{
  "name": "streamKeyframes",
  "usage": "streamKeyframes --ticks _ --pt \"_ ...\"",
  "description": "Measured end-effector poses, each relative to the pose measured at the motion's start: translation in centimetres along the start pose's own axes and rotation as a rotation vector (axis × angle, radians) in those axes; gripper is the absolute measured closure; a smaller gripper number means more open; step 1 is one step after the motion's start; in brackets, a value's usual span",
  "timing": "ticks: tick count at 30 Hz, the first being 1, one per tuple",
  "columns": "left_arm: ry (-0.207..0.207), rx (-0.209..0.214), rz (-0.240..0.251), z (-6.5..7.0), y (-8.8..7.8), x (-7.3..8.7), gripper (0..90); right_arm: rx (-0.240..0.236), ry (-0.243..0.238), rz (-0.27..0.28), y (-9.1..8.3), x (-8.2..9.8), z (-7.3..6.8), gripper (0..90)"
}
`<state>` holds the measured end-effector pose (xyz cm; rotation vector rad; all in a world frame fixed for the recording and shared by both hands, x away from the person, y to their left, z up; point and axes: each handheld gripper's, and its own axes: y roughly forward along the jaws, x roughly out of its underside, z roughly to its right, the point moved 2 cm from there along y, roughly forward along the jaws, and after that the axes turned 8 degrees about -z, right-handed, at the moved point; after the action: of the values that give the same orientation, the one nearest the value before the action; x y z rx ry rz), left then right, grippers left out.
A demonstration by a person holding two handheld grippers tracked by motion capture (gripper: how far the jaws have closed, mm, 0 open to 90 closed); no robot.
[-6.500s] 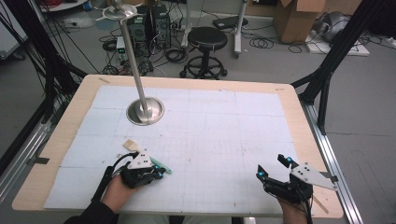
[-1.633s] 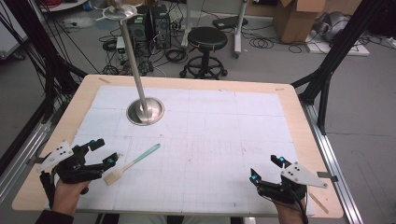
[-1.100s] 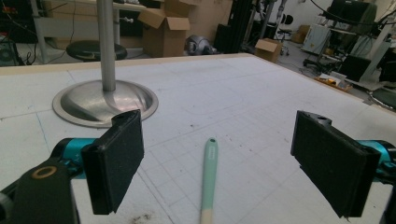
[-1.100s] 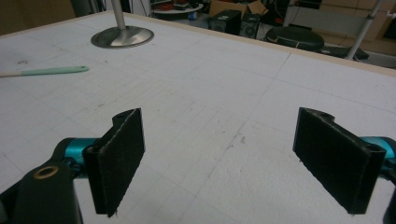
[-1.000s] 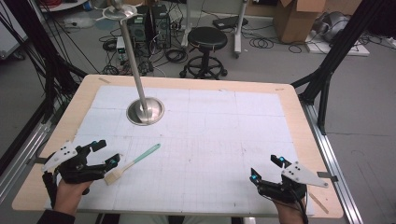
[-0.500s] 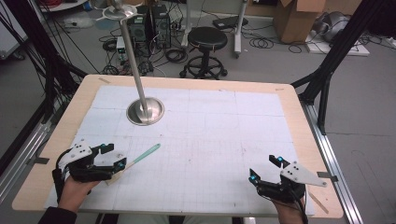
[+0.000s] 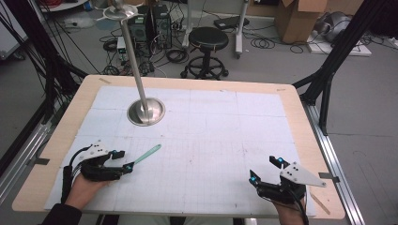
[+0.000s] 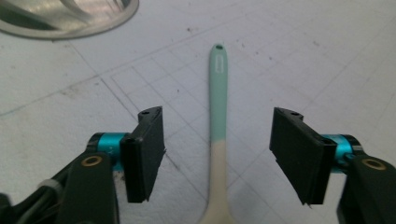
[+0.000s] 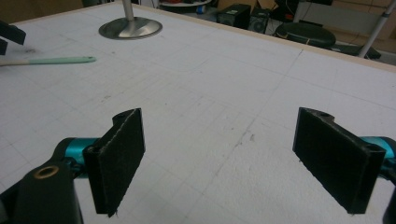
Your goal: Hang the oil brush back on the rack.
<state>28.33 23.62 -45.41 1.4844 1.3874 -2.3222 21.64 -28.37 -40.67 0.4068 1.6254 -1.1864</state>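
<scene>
Left hand-held gripper [image 8: 217, 158] now astride spatula [image 8: 218, 116], closing.

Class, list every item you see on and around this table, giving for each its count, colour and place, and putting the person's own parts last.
Spatula: one, mint handle with cream end, flat on the mat, between the left tongs' jaws.
Stand: one, silver, round base on the mat's far left.
Mat: one, white gridded, covering the table.
Stool: one, black, on the floor beyond.
Cardboard box: one, brown, far right floor.
Left tongs: black, closing, pads not touching.
Right tongs: black, open.
</scene>
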Motion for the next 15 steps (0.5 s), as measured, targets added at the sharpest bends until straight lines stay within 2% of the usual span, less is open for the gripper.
streamKeyframes --ticks 3,8,15 --pt "0.017 0.001 -0.041 0.19 0.34 0.07 43.6 0.001 0.0 -0.002 -0.01 -0.01 0.01 15.3" --pt "0.036 -0.023 -0.095 0.42 0.88 0.08 54.1 0.0 -0.004 0.0 0.04 -0.02 0.01 15.3" --pt "0.045 -0.05 -0.108 0.47 1.11 -0.2 63.1 -0.001 -0.005 -0.008 0.12 0.0 -0.02 15.3"
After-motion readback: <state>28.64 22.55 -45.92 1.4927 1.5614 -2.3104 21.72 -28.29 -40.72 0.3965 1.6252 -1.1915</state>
